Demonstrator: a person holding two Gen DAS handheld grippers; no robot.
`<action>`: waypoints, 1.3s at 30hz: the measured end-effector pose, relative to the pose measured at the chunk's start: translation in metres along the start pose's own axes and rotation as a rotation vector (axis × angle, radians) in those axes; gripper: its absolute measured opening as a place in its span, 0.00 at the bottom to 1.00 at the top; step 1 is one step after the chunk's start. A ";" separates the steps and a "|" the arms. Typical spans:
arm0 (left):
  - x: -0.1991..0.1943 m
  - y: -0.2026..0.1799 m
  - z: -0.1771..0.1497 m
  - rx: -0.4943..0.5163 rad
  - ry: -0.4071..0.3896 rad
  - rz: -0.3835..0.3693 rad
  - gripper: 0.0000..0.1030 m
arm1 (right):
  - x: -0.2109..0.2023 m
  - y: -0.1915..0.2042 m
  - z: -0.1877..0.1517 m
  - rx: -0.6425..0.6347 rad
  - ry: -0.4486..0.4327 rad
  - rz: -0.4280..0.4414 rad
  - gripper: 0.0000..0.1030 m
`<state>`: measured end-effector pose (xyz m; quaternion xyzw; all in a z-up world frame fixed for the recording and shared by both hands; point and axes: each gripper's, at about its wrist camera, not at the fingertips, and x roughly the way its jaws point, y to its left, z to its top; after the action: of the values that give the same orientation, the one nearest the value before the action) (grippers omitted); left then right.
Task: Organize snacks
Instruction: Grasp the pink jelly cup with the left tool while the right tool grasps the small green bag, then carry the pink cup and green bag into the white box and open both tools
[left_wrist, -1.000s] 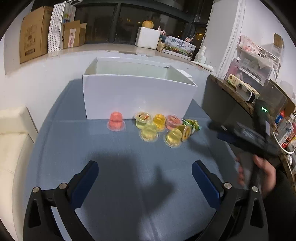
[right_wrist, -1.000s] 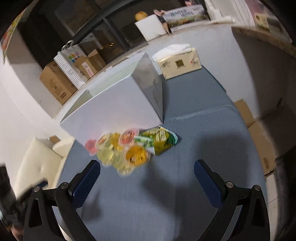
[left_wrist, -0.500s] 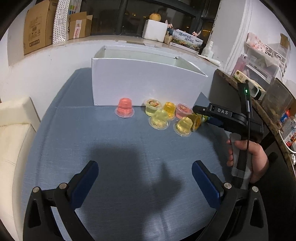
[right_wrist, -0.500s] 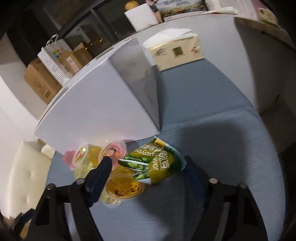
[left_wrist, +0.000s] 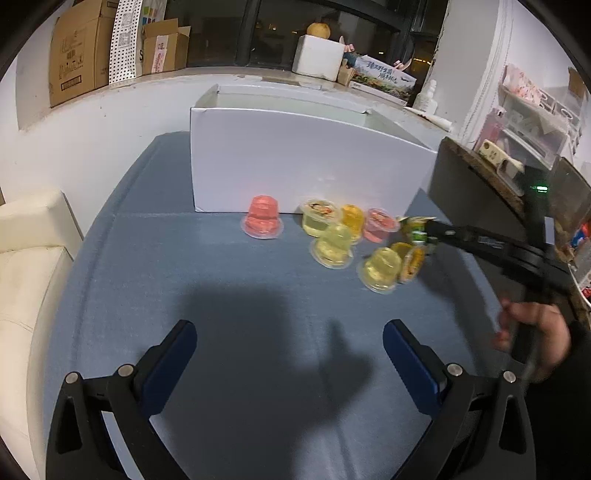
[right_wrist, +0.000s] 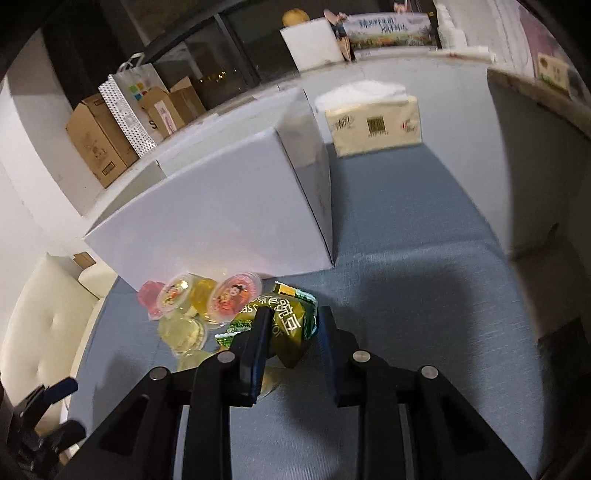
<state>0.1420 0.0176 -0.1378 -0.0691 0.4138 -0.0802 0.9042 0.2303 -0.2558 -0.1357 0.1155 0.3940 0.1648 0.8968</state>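
Observation:
Several jelly cups (left_wrist: 334, 240) in red, yellow and orange lie on the blue table in front of an open white box (left_wrist: 303, 166). My right gripper (right_wrist: 291, 321) is shut on a green snack packet (right_wrist: 284, 317) at the right end of the cluster, next to the cups (right_wrist: 207, 299) and just in front of the box (right_wrist: 221, 218). In the left wrist view the right gripper (left_wrist: 424, 232) holds that packet (left_wrist: 415, 227). My left gripper (left_wrist: 288, 347) is open and empty over bare table, well short of the cups.
A tissue pack (right_wrist: 373, 125) lies behind the box on the right. A dark shelf unit (left_wrist: 480, 177) with clutter stands at the table's right edge. A cream sofa (left_wrist: 26, 258) is on the left. Cardboard boxes (left_wrist: 77, 48) sit on the back ledge.
My right gripper moved in to the right end of the cluster and closed on the green packet. My left gripper stayed open and moved a little closer to the cups.

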 end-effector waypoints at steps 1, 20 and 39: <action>0.005 0.003 0.004 0.002 0.001 0.009 1.00 | -0.008 0.001 -0.002 0.003 -0.012 0.013 0.27; 0.115 0.026 0.086 -0.041 0.002 0.105 0.54 | -0.082 0.005 -0.035 0.062 -0.079 0.110 0.27; 0.005 0.017 0.075 0.071 -0.202 -0.003 0.35 | -0.085 0.032 -0.018 0.007 -0.105 0.161 0.27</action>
<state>0.2041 0.0374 -0.0961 -0.0453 0.3174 -0.0888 0.9431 0.1568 -0.2582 -0.0800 0.1584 0.3363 0.2284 0.8998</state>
